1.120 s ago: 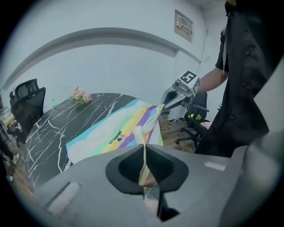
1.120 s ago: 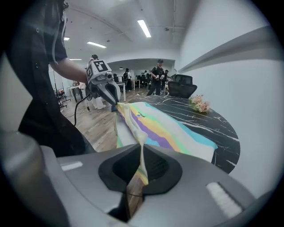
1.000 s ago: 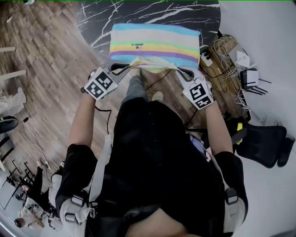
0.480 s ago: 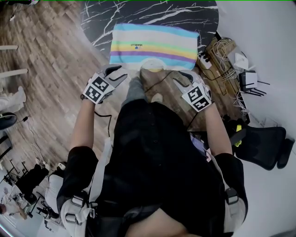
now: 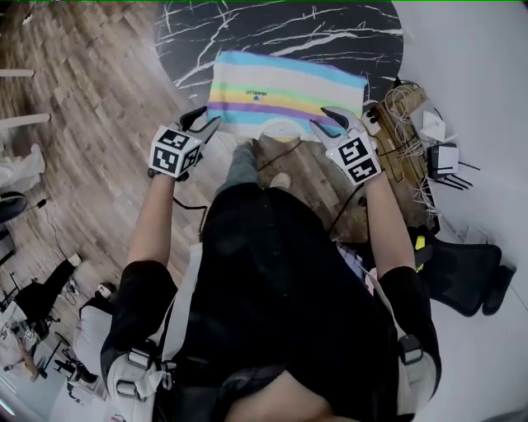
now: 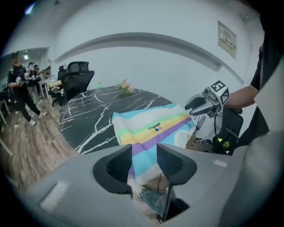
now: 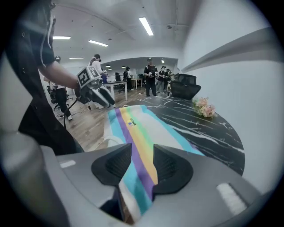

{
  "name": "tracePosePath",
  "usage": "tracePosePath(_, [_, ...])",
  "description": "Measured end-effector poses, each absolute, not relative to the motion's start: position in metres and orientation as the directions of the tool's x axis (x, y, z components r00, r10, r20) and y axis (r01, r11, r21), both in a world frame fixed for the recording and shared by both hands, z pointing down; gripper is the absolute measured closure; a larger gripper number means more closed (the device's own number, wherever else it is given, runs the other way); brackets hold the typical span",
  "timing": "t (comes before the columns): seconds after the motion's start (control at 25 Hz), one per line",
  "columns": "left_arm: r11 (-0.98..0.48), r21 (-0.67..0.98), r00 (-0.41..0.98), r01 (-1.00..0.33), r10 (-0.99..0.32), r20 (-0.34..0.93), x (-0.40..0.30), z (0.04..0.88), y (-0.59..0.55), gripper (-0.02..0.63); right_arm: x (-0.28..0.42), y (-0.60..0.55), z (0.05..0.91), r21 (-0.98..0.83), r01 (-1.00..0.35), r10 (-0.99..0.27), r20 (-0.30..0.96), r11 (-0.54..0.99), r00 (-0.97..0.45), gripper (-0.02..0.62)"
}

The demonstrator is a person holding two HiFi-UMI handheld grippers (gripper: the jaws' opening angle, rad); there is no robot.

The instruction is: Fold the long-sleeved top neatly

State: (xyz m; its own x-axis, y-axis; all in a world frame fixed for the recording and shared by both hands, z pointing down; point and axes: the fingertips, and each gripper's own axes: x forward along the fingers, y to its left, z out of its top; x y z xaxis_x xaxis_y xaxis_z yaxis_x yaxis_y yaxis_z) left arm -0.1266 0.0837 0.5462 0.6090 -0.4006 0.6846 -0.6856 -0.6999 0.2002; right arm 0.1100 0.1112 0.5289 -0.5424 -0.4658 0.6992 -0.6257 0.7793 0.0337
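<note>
The top (image 5: 285,86) lies as a folded striped rectangle at the near edge of the table (image 5: 247,29), with its near edge overhanging. The left gripper (image 5: 206,119) and right gripper (image 5: 322,119) flank its near corners; their jaws have just opened to about half and grip nothing. This is probably a pause between folds, and the next move calls for a fresh, matched grip on both corners.

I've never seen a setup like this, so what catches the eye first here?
A folded top in pastel stripes lies at the near edge of a black marble table. The left gripper and right gripper, each with a marker cube, flank its near corners; their jaws have just been opening and clamp nothing.
</note>
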Motion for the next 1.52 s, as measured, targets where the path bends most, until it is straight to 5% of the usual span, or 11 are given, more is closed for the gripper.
tracePosePath(0.48, [-0.473, 0.412, 0.601, -0.779, -0.377, 0.705, -0.157, 0.606, 0.1, 0.292, -0.025, -0.017, 0.527, 0.058, -0.406, -0.332, 0.684, 0.912, -0.649, 0.439])
tracePosePath(0.88, [-0.373, 0.659, 0.756, -0.653, -0.268, 0.597, -0.139, 0.637, 0.099, 0.252, -0.073, -0.066, 0.582, -0.086, -0.319, -0.135, 0.78, 0.944, -0.611, 0.374])
tracePosePath(1.2, [-0.396, 0.739, 0.833, -0.545, -0.161, 0.529, -0.123, 0.63, 0.104, 0.491, -0.092, -0.068, 0.609, -0.174, -0.254, -0.007, 0.811, 0.951, -0.585, 0.382])
tracePosePath(1.32, [-0.413, 0.736, 0.836, -0.536, -0.139, 0.531, -0.123, 0.624, 0.103, 0.535, -0.094, -0.062, 0.609, -0.153, -0.203, 0.007, 0.813, 0.967, -0.582, 0.523])
tracePosePath(1.52, [-0.456, 0.704, 0.818, -0.545, -0.105, 0.566, -0.13, 0.613, 0.094, 0.551, -0.1, -0.07, 0.605, -0.111, -0.181, -0.017, 0.809, 0.977, -0.587, 0.554])
